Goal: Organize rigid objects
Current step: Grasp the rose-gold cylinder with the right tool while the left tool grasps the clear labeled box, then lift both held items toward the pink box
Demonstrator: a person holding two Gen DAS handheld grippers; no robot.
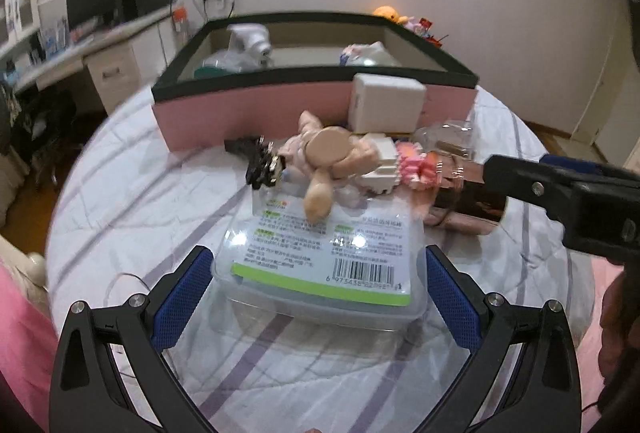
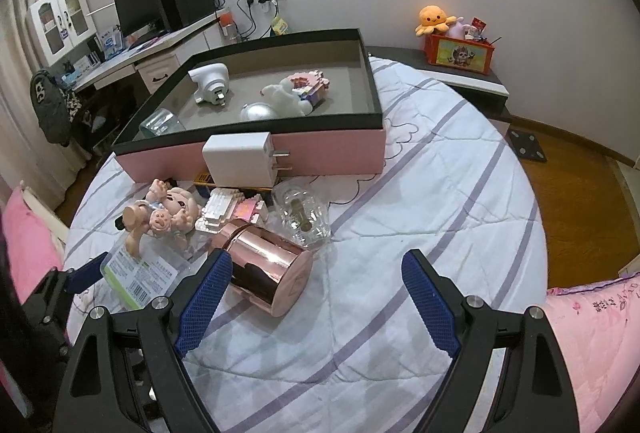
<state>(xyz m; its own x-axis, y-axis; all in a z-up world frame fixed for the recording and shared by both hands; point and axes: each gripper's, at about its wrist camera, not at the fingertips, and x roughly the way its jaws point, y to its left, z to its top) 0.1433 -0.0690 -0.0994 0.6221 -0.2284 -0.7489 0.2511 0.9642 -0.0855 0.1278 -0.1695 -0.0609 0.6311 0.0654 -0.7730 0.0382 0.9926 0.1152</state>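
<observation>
Over the bed, left gripper [image 1: 318,293] angled down, fingers [image 1: 188,297] straddling plastic box [image 1: 320,273]

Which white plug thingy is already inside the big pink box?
The rounded white adapter lies inside the pink box. The square white charger stands outside, against its front wall.

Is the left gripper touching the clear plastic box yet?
Apart. In the left wrist view, the left gripper straddles the clear plastic box, but bedsheet shows between each blue pad and the box's sides.
</observation>
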